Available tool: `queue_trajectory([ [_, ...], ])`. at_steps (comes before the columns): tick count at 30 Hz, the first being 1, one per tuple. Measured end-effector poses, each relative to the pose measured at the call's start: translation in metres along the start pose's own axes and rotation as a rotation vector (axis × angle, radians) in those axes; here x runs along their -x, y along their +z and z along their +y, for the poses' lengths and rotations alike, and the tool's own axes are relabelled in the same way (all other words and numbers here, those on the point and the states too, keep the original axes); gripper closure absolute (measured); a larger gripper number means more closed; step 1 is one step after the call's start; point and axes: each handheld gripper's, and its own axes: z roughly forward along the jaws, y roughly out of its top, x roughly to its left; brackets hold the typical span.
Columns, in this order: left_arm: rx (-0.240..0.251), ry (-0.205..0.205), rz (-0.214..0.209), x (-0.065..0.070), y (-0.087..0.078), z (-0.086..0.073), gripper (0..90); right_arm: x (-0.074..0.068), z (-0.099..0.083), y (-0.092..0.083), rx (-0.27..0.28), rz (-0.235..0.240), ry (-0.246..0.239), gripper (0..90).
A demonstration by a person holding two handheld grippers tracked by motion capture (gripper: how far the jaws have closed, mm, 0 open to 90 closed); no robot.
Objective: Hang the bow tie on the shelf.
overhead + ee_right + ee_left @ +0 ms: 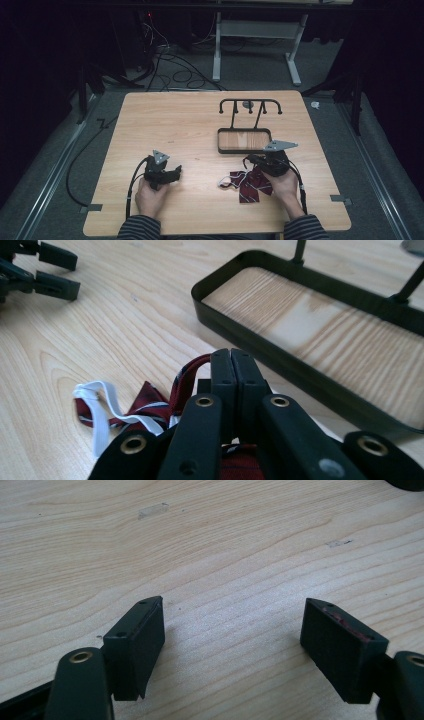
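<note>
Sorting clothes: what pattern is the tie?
Dark red with thin stripes; tie shows best in the right gripper view.

Room: dark beyond the table (200, 125), which is evenly lit from above.
Shadows: soft, short.
Focus: nearest gripper parts slightly blurred.

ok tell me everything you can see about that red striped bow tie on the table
The bow tie is dark red cloth with thin pale and dark stripes, and a white elastic strap loops out at one side. It lies crumpled on the wooden table, near the person's edge, just short of the black stand's tray. The right gripper is shut on a fold of it, a red band arching up beside the closed jaws.
</note>
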Motion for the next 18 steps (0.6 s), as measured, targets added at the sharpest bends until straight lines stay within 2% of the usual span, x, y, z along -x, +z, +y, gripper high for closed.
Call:
queue_trajectory([
  [11,0.000,0.000,0.000,0.000,0.000,0.000,26.3,-0.003,0.012,-0.036,0.066,-0.048,-0.031,90.0],
  [18,0.000,0.000,-0.001,0.000,0.000,0.000,26.3,-0.005,0.020,-0.049,0.101,-0.068,-0.049,90.0],
])
